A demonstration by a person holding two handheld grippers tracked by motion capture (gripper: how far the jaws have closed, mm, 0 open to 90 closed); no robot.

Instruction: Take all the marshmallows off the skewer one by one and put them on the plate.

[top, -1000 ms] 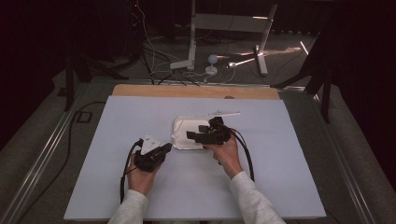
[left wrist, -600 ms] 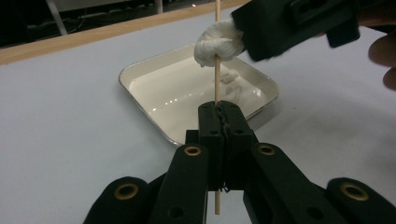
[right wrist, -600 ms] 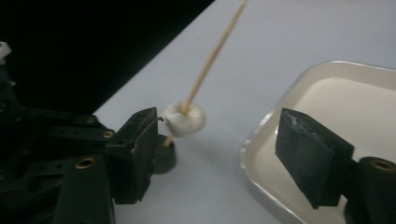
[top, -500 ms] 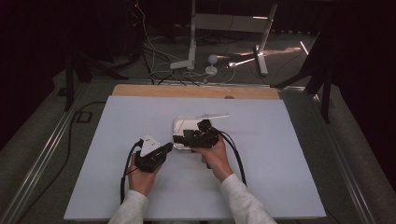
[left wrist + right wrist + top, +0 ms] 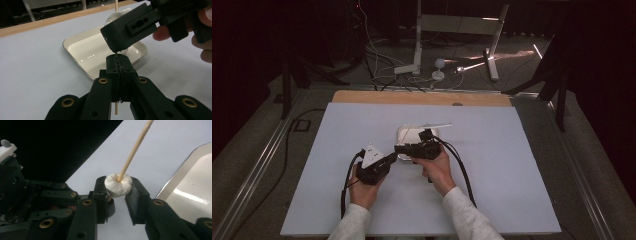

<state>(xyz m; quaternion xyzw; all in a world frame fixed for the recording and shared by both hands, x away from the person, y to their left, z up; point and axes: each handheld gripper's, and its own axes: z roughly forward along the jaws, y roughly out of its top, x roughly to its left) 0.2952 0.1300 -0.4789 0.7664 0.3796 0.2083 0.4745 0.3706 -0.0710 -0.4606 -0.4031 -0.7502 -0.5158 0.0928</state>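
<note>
1. Right gripper (image 5: pixel 117 192) is closed on a white marshmallow (image 5: pixel 118 185); its jaws have just been closing, and the pads press both flanks.
2. A thin wooden skewer (image 5: pixel 132 152) runs through the marshmallow, rising beyond the right gripper.
3. Left gripper (image 5: pixel 118 65) is clamped on the skewer's lower end, just below the right gripper.
4. A white enamel tray (image 5: pixel 404 134) lies just behind both grippers.
5. The marshmallow is judged soft, light and easily squashed; it should be gripped gently at the sides.
6. The skewer seems stiff but snappable.
</note>
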